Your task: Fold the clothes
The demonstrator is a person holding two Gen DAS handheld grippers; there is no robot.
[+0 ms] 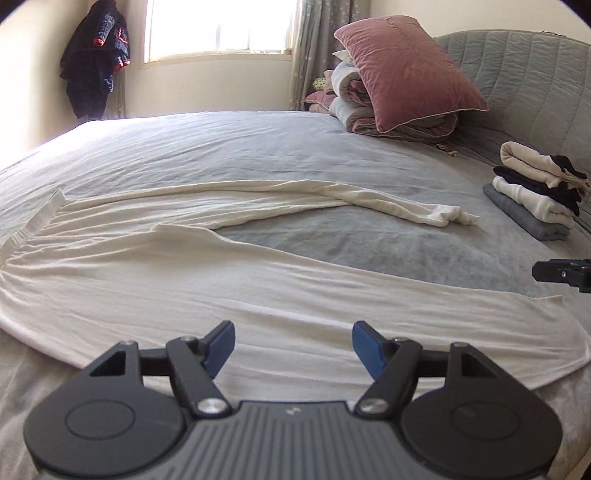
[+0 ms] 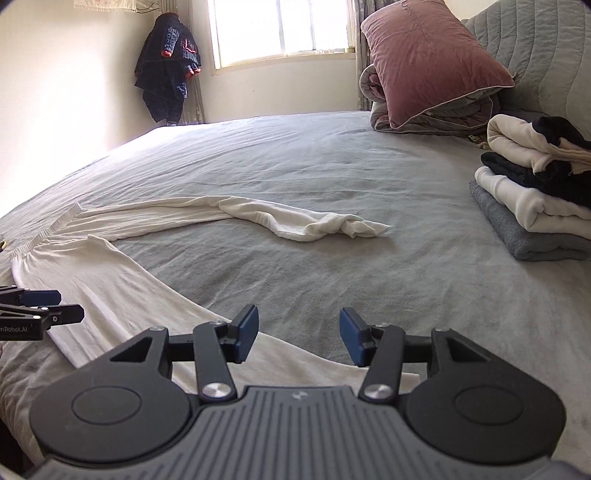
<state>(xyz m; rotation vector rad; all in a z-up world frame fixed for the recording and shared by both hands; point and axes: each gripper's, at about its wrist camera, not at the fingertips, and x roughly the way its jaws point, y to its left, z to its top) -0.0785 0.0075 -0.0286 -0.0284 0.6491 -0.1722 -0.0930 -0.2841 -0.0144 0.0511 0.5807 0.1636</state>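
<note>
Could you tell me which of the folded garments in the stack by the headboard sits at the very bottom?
The grey garment is at the bottom, flat on the bed. Above it lie a white one, a black one and a cream one on top.

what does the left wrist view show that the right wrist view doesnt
Only the left wrist view: the near trouser leg's full run to its hem, and a patterned curtain beside the window.

Only the right wrist view: a pale strip high on the wall.

Both: the white trousers spread on the grey bed, the far leg's end crumpled; the stack of folded clothes; the pink pillow; the dark jacket; left gripper and right gripper open, holding nothing.
</note>
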